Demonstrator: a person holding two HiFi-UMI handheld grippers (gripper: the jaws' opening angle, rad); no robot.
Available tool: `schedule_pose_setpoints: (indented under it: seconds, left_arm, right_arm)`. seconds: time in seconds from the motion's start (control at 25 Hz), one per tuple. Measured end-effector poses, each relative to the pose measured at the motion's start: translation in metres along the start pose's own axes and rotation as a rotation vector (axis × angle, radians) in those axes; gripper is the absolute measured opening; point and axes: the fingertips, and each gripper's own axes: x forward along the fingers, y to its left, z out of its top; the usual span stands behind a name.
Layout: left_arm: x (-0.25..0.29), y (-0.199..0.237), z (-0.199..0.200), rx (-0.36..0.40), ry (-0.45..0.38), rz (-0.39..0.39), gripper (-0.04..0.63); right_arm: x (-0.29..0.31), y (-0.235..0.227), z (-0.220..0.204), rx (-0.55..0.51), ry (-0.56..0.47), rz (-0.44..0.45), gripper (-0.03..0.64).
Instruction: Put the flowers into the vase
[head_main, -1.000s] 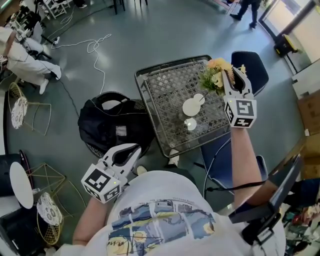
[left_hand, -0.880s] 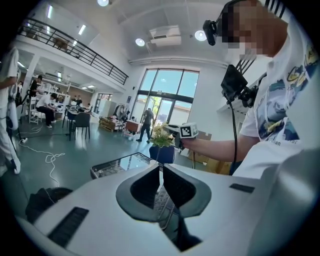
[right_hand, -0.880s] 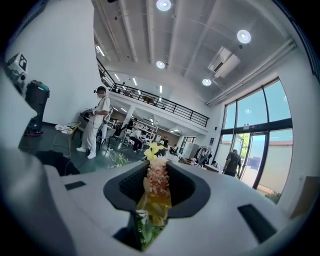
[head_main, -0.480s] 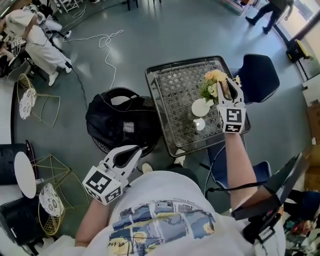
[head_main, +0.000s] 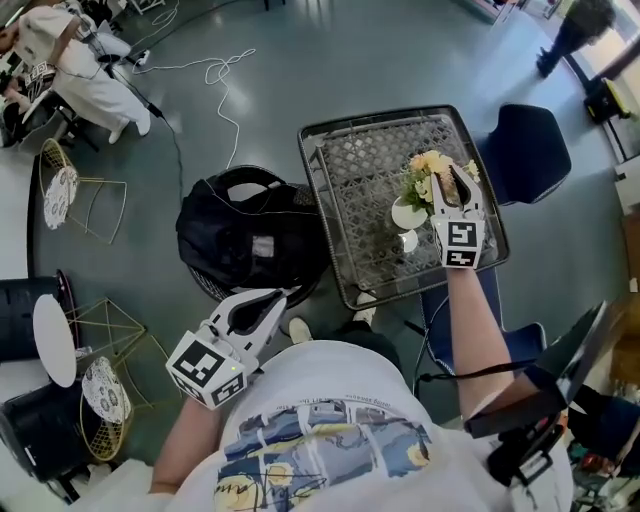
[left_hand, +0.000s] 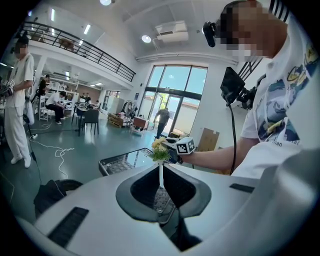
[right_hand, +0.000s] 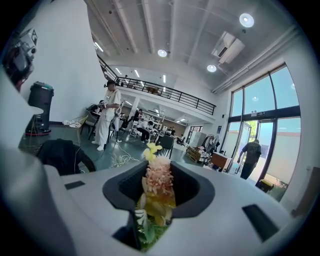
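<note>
A bunch of yellow and peach flowers is between the jaws of my right gripper, which still clasp the stems while they are opening. The bunch sits directly over a white vase on the wire-mesh table. In the right gripper view the flowers fill the gap between the jaws. My left gripper hangs low by my body, off the table, shut with nothing in it. From the left gripper view the flowers and the right gripper's marker cube show beyond the jaws.
A black bag lies on a stool left of the table. A dark blue chair stands at the table's right. A cable runs over the floor. People are working at the upper left.
My right gripper has sunk with the flowers, down toward the white vase. The left gripper has hardly moved.
</note>
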Motion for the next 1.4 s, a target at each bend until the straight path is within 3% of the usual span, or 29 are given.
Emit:
schedule_pose_setpoints:
  seconds: [0.36,0.68,1.08,1.4]
  left_arm:
    - [0.0,0.007,-0.004,0.004,-0.011,-0.023,0.011]
    - [-0.005,0.012,-0.008,0.004,-0.024,-0.073,0.011]
    - [0.001,0.004,0.002,0.046,-0.046,-0.19,0.011]
    - [-0.028,-0.006,-0.008,0.044,-0.044,-0.284,0.011]
  right_arm:
    - [0.0,0.009,0.0,0.029,0.006,0.01,0.176]
    - [-0.018,0.009,0.03,0.072,-0.032,-0.01,0.198]
    - [-0.092,0.007,0.078,0.084,-0.071,-0.078,0.198]
    - [-0.162,0.094,0.073,0.183,0.042,0.018,0.175]
